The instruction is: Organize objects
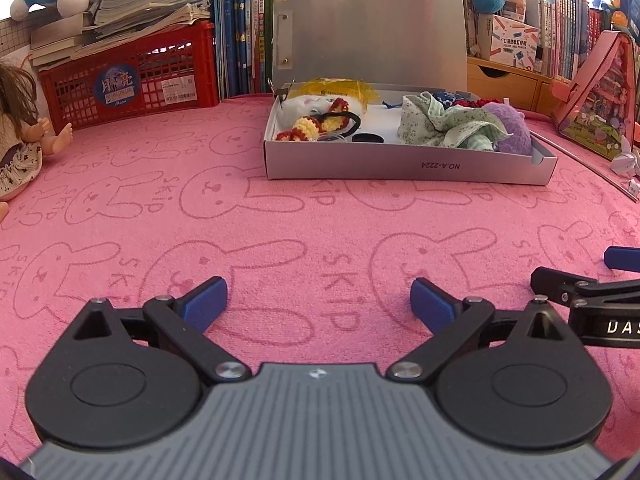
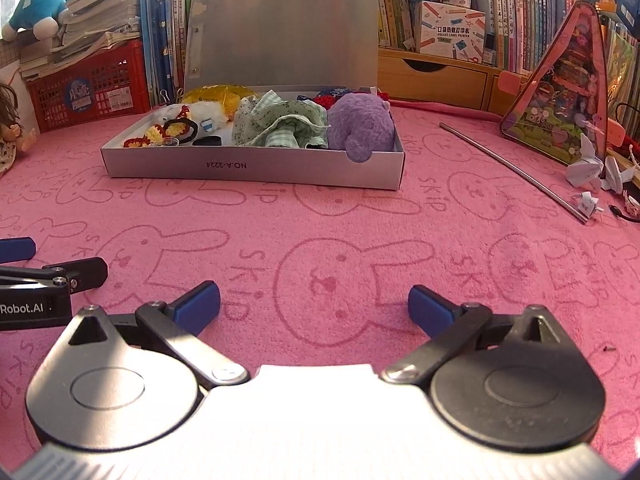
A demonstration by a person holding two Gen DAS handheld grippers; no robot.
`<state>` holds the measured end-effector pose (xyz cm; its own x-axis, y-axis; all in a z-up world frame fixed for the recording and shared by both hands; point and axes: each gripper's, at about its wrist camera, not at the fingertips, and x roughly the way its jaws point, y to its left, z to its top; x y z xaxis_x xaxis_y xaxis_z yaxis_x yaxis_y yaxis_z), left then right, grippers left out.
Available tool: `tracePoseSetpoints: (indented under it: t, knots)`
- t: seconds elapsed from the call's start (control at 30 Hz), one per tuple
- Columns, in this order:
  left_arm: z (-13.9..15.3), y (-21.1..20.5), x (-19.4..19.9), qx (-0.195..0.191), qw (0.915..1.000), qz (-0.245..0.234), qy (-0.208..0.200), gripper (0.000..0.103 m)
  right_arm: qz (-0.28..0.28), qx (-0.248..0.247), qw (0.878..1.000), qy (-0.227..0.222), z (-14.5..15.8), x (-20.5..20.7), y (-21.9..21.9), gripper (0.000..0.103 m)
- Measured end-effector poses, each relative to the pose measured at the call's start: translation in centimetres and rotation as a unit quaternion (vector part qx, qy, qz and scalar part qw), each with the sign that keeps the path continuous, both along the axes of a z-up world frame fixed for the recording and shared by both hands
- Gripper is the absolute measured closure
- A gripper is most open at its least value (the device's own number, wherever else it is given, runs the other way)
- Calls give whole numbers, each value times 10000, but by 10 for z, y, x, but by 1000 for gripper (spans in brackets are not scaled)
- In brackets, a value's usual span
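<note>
A grey cardboard box [image 1: 400,170] with its lid up stands on the pink rabbit-print cloth; it also shows in the right wrist view [image 2: 248,168]. Inside lie a purple plush [image 2: 362,124], green checked cloth [image 2: 280,124], crocheted yellow-red pieces [image 1: 304,128], a white fluffy toy [image 2: 208,114] and a yellow bag [image 1: 340,90]. My left gripper [image 1: 318,300] is open and empty, low over the cloth in front of the box. My right gripper [image 2: 314,306] is open and empty beside it.
A red crate [image 1: 132,86] under stacked books stands back left, a doll [image 1: 20,132] at the left edge. A metal rod [image 2: 516,170], paper cranes [image 2: 588,170] and a pink triangular case [image 2: 568,92] lie right. Bookshelves and wooden drawers [image 2: 436,76] stand behind.
</note>
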<state>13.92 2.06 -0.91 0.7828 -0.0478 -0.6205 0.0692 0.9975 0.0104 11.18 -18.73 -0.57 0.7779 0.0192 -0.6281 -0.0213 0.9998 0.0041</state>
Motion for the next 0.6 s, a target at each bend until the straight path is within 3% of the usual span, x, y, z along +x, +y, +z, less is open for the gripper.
tracePoseSetpoints:
  t: [0.6]
  knots:
    - [-1, -2, 5, 7, 10000, 15, 40, 0, 4, 9, 10000, 2, 0, 0, 0, 0]
